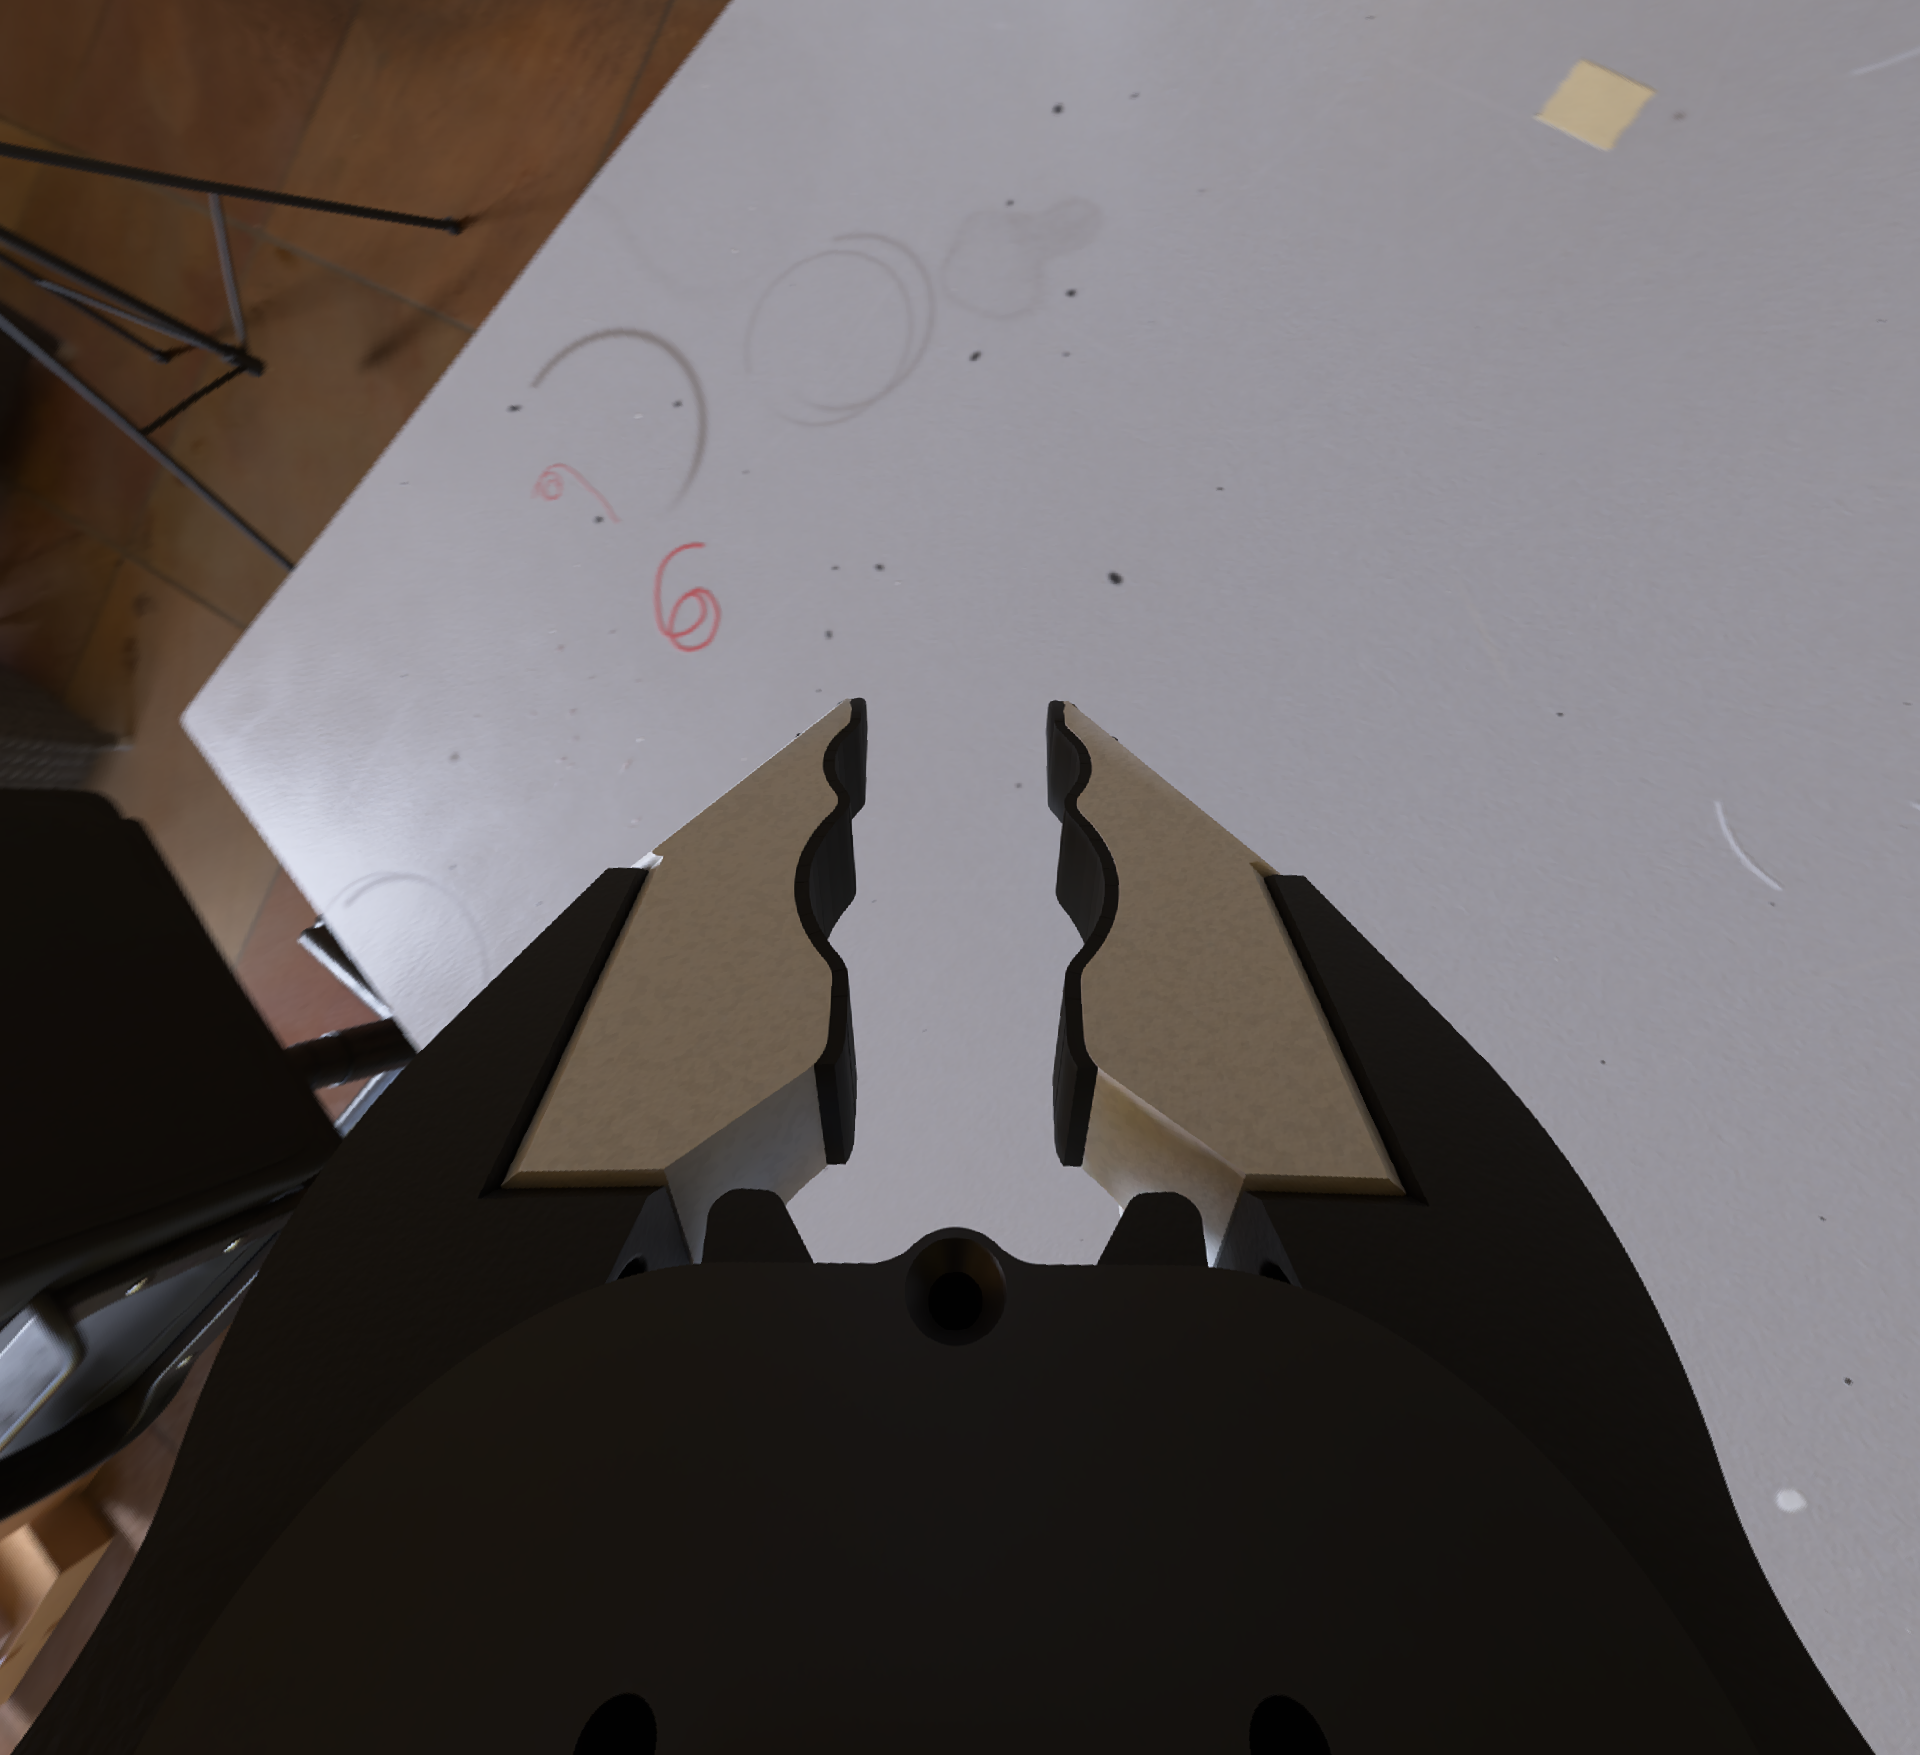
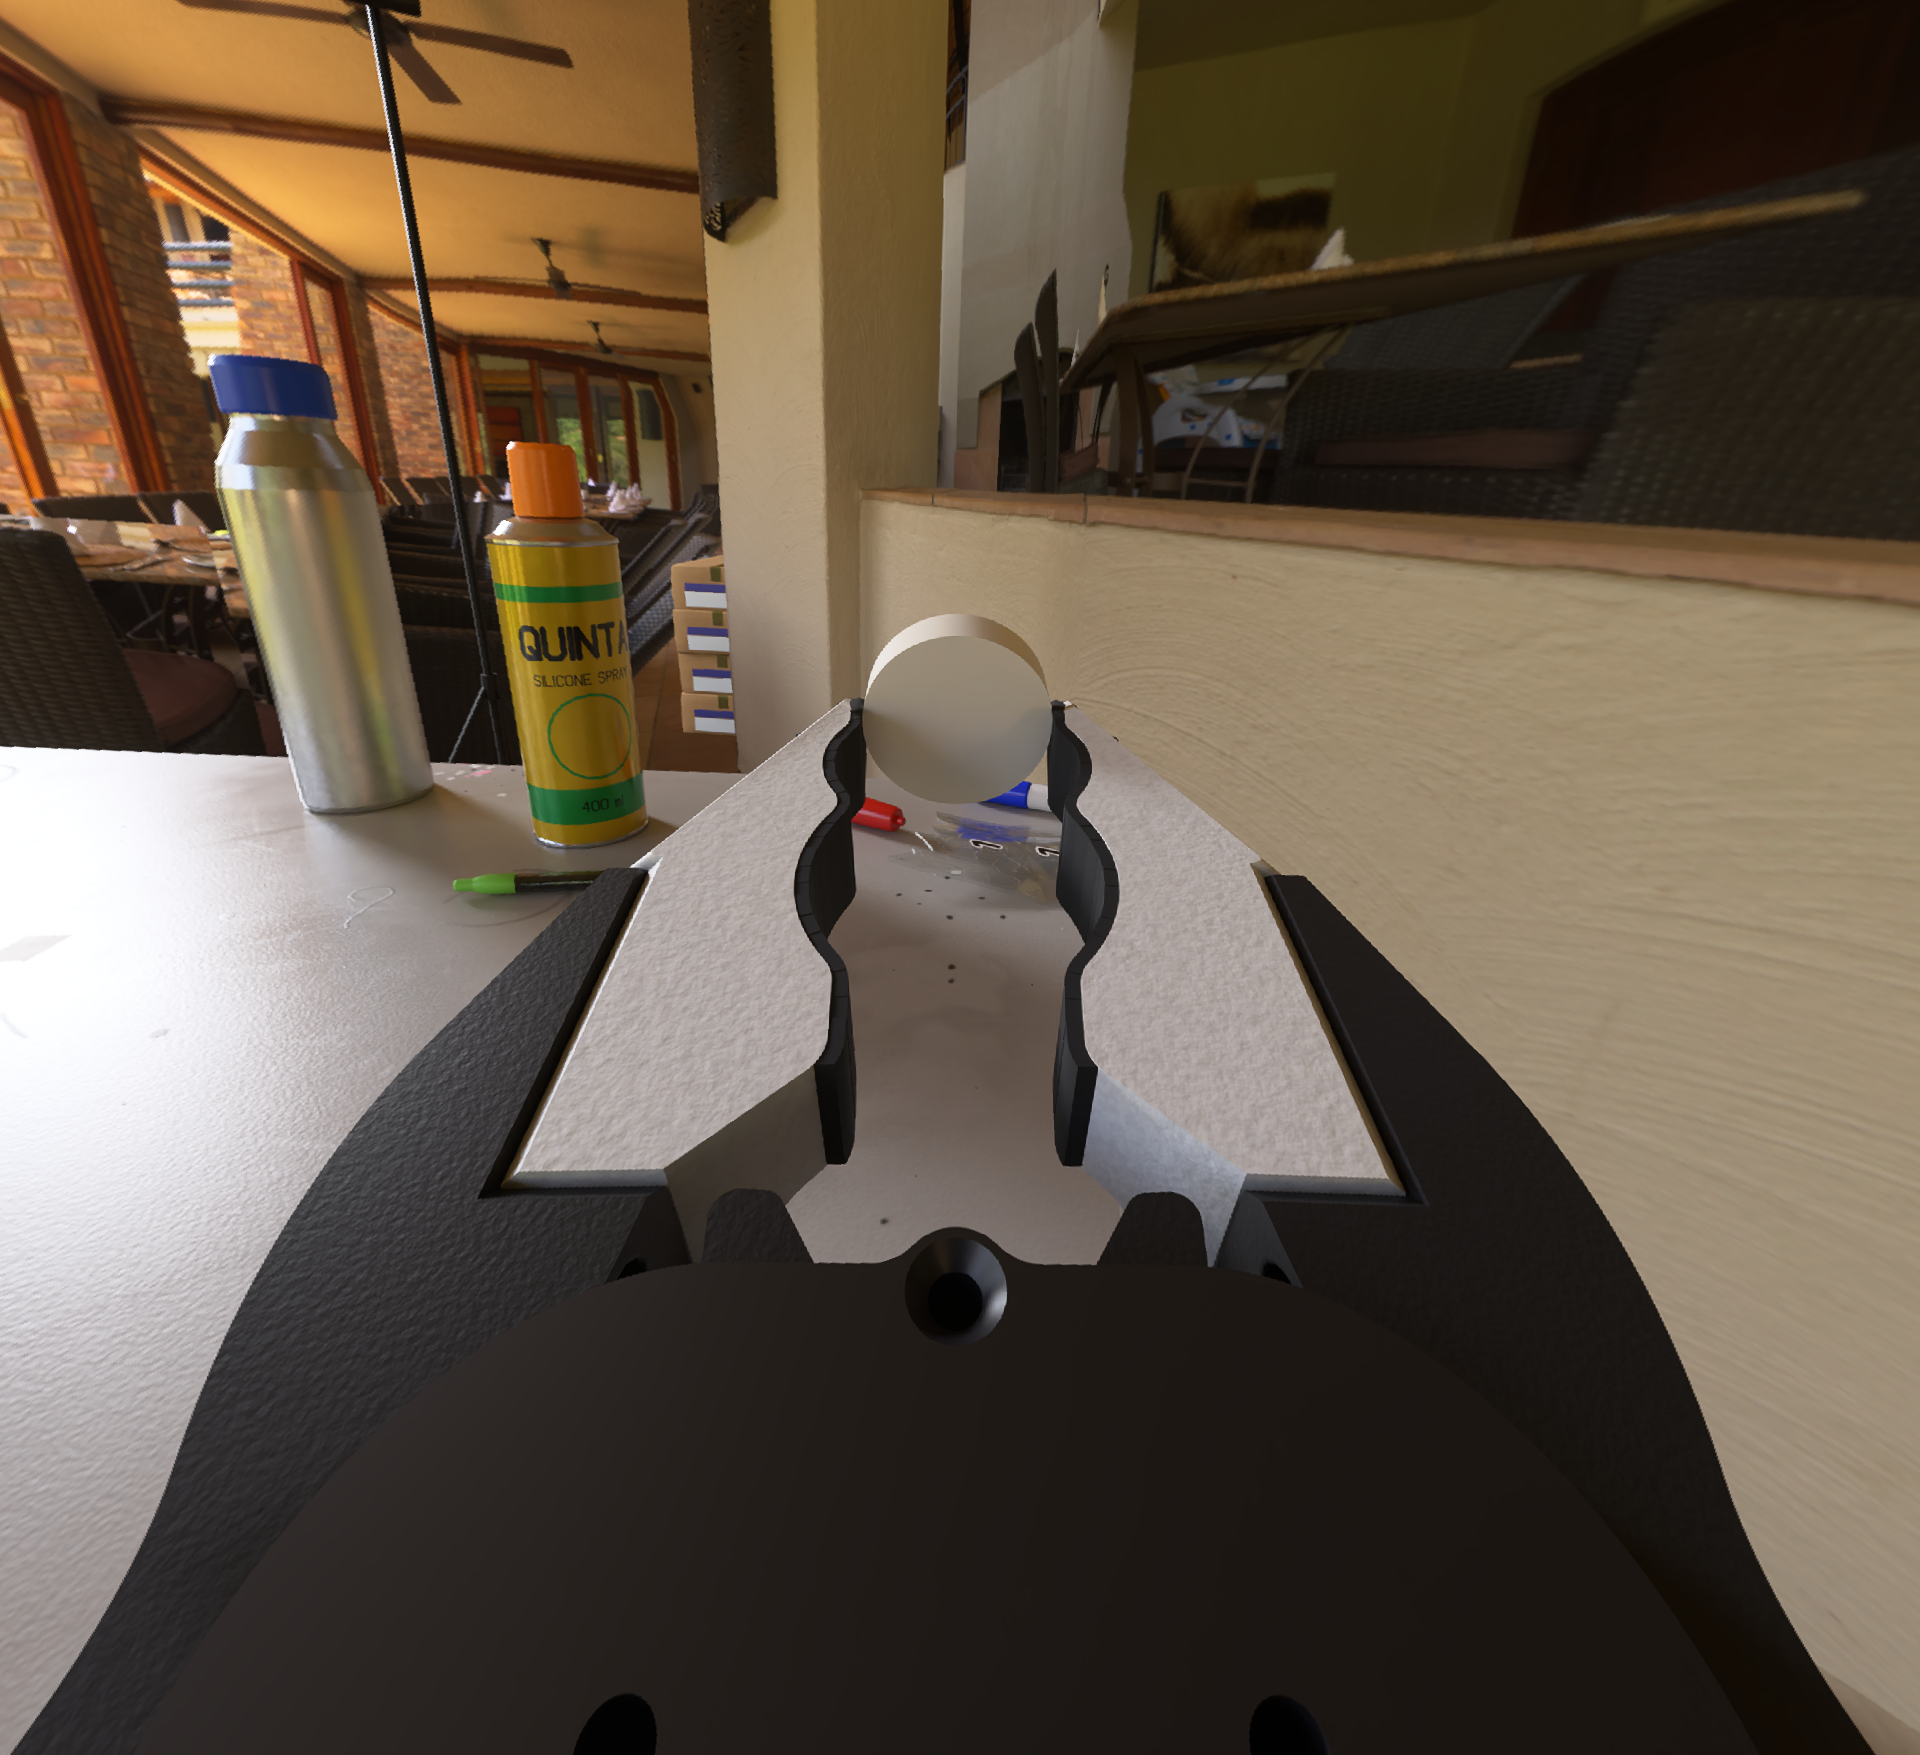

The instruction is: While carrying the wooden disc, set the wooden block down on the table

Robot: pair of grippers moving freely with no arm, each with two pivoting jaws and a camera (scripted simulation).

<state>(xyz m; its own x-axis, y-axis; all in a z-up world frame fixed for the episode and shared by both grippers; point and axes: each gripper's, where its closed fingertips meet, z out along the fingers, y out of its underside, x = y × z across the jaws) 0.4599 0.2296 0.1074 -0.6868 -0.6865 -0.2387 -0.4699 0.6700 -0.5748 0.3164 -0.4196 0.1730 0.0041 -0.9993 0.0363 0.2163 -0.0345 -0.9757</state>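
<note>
White counter (image 1: 1351, 458) bare beneath left gripper (image 1: 956, 718), jaws apart, no block visible; right gripper (image 2: 956, 718) clamped on wooden disc (image 2: 956, 713), best kept level, squeeze steady.

A silver bottle (image 2: 312, 604) and yellow spray can (image 2: 566, 666) stand beside a green marker (image 2: 520, 882)

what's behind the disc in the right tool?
The wooden disc, pinched at the right tool tips, hides part of the table. Below its edge a red marker and a blue marker poke out; their far ends are covered.
</note>
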